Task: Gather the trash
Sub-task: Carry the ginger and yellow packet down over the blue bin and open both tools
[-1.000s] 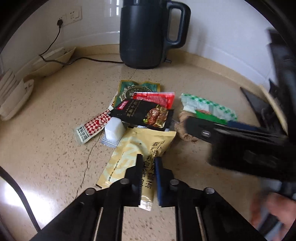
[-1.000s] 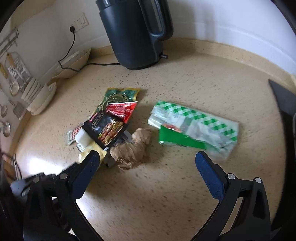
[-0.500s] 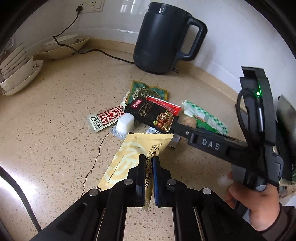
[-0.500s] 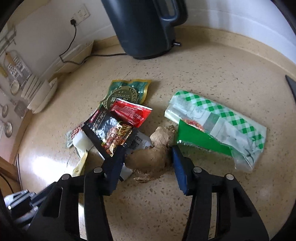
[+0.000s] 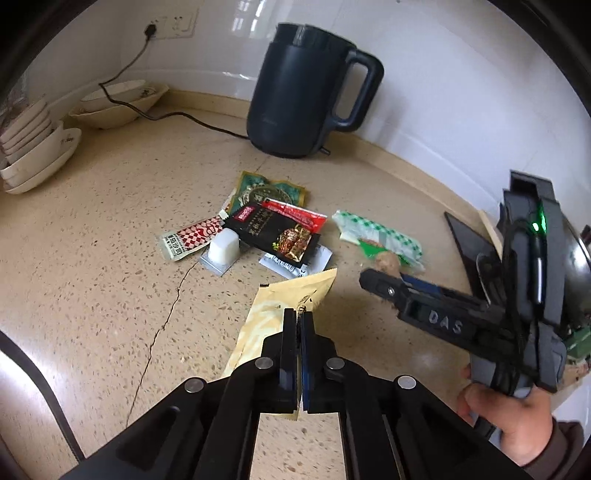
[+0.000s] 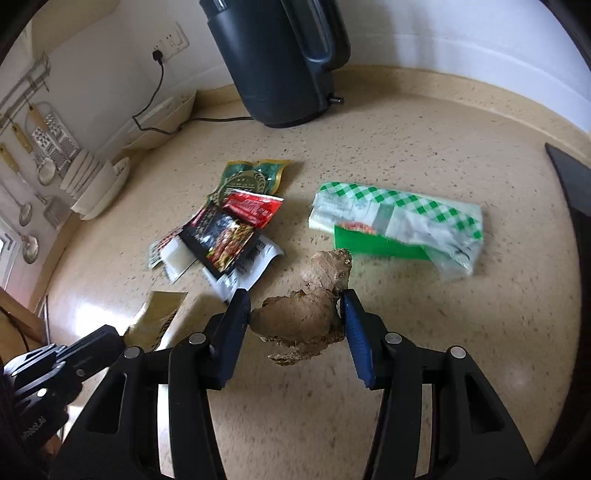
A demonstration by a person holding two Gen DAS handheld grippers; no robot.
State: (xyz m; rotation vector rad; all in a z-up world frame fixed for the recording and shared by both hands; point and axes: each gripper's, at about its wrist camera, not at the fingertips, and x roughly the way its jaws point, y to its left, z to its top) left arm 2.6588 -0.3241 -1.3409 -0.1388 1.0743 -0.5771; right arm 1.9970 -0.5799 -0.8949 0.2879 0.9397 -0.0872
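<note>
A: Speckled beige counter [image 5: 92,280] with a thin crack across it, white wall behind. What's nearest the left camera?

B: At the near edge, the left gripper [image 5: 298,325], its jaws pressed together on a pale yellow sachet [image 5: 295,295]. The sachet's far end is lifted and points toward the litter pile

A: And on the right?

B: The right gripper [image 6: 293,314] has just been closing, and its pads now press on both sides of a brown knobbly lump [image 6: 306,314] that looks like ginger. A hand [image 5: 513,421] in a dark sleeve holds that tool, low on the right in the left view

A: What lies beyond the two tools?

B: A pile of wrappers mid-counter: a black sauce packet [image 5: 277,236] on top, a red sachet [image 5: 299,216] overlapping it, a green and gold pouch [image 5: 269,188] farther back. Left of the black packet sits a small white cup [image 5: 223,249], and left of that a red-and-white checked sachet [image 5: 192,238]. Off to the right, apart from the pile, lies a green-checked clear bag [image 6: 399,218]

A: Farther still?

B: A black electric kettle [image 5: 306,88] against the wall, its cord running left to a wall socket [image 5: 149,31]. Stacked white bowls [image 5: 33,147] stand at the far left
</note>
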